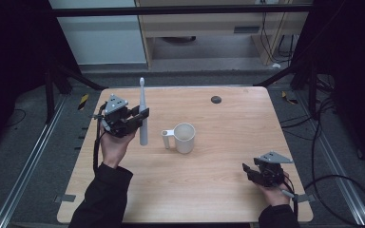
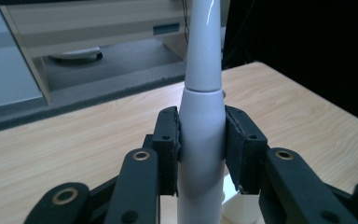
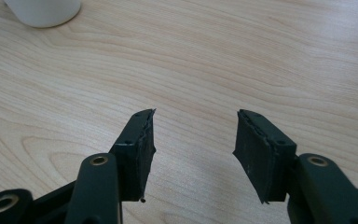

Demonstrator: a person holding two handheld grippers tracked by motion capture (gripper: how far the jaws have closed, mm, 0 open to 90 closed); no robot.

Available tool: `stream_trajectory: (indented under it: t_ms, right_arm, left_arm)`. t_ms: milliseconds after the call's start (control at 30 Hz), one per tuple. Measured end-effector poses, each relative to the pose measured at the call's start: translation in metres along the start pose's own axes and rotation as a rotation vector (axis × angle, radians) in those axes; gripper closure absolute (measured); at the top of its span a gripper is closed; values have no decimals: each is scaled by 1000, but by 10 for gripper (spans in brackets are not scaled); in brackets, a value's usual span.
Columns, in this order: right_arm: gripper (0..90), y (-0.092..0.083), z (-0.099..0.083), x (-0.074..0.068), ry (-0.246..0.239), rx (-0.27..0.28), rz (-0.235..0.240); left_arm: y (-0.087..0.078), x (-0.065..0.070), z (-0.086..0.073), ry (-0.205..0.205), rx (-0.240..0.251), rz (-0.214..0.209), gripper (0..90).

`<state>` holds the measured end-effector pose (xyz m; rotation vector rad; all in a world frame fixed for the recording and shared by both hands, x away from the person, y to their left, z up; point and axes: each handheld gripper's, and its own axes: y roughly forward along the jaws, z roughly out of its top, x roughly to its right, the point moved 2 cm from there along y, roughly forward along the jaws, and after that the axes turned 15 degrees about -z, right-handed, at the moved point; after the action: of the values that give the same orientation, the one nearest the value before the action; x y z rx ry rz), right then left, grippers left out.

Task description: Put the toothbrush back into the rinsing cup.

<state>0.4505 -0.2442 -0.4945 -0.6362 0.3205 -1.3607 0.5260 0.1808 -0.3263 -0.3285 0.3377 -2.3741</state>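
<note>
The white electric toothbrush point(image 1: 143, 118) stands upright, slim brush head at the top, thicker handle below, clamped around its body and lifted clear of the desk point(image 1: 218, 185). Just to its right the white mug point(image 1: 184, 137) sits upright, handle turned toward the toothbrush.

High view: fixed above the near edge, looking forward and down over the whole table point(image 1: 228, 156), floor and shelving toward 12 o'clock. Left gripper view: close, level, looking along its jaws past the toothbrush point(image 2: 203, 121) toward the far shelving. Right gripper view: close, tilted down at bare wood, mug point(image 3: 44, 11) at 11 o'clock. Shared with the high view: tabletop, toothbrush point(image 1: 143, 114), mug point(image 1: 184, 137).
</note>
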Motion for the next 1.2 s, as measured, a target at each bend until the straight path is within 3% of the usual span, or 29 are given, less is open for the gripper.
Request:
stream_trajectory:
  t_ms: [433, 900, 1200]
  right_arm:
    - [471, 1, -1, 2, 4, -1, 2]
    - [471, 1, -1, 1, 16, 0, 9]
    - [472, 1, -1, 0, 18, -1, 14]
  left_arm:
    - [31, 13, 16, 19, 77, -69, 666]
    - [59, 30, 25, 46, 99, -123, 665]
    - [79, 32, 23, 41, 91, -141, 666]
